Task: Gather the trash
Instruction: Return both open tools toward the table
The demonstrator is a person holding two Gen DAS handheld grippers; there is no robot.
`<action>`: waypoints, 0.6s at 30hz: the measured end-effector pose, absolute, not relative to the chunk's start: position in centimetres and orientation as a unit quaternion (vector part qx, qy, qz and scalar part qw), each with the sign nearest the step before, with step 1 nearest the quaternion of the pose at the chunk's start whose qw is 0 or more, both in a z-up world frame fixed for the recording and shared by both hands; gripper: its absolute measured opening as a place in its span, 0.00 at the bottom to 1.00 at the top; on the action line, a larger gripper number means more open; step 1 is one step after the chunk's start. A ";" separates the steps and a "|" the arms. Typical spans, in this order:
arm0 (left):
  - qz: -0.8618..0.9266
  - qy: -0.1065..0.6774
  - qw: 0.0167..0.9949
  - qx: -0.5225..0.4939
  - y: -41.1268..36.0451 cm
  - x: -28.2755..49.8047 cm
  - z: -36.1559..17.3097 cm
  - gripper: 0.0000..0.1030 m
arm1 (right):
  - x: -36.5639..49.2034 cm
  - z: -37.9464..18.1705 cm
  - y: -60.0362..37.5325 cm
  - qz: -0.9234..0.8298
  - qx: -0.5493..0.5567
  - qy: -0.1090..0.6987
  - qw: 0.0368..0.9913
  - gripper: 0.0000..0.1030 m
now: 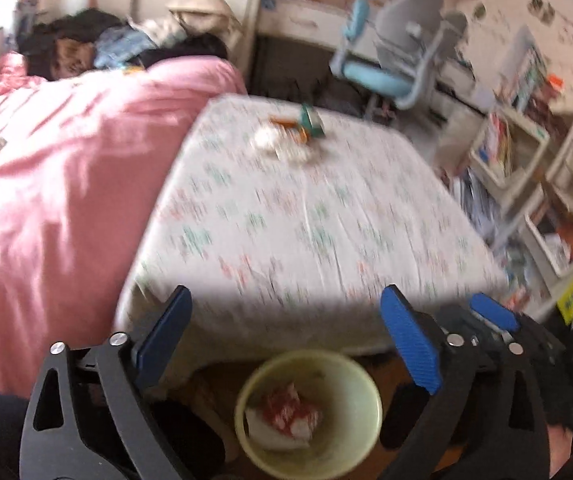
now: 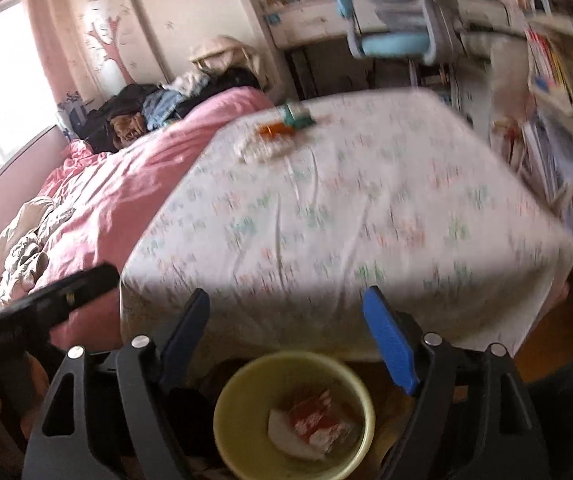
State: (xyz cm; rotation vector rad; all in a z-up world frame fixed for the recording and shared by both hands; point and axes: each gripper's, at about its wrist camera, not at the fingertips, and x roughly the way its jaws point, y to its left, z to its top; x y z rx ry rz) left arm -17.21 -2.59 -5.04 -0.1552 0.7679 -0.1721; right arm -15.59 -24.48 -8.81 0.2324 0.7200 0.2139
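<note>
Gaping empty, both tools (image 1: 286, 344) (image 2: 286, 340) above bin (image 1: 246, 432), patterned bedsheet (image 1: 306, 220), seemingly cluttered bedroom.

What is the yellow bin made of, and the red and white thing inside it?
The bin looks like smooth plastic: pale yellow, thin even rim, slightly shiny. The red and white trash inside looks like a crinkled printed wrapper, plastic or paper; blur leaves that open.

a child's bedroom: bed (image 1: 286, 208), pink duvet (image 1: 66, 168), desk chair (image 1: 390, 52).
</note>
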 end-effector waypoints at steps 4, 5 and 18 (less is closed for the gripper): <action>-0.067 0.336 0.936 -0.077 -1.6 -15.3 -2.5 0.93 | -14.5 -5.9 -23.6 0.111 0.077 0.305 0.943 0.82; -0.063 0.331 0.939 -0.074 -1.3 -14.6 -2.0 0.93 | -14.0 -5.1 -23.5 0.114 0.069 0.291 0.947 0.82; 0.013 0.337 0.938 -0.083 2.9 -7.0 -1.0 0.93 | -8.7 -1.6 -22.2 0.123 0.027 0.229 0.965 0.88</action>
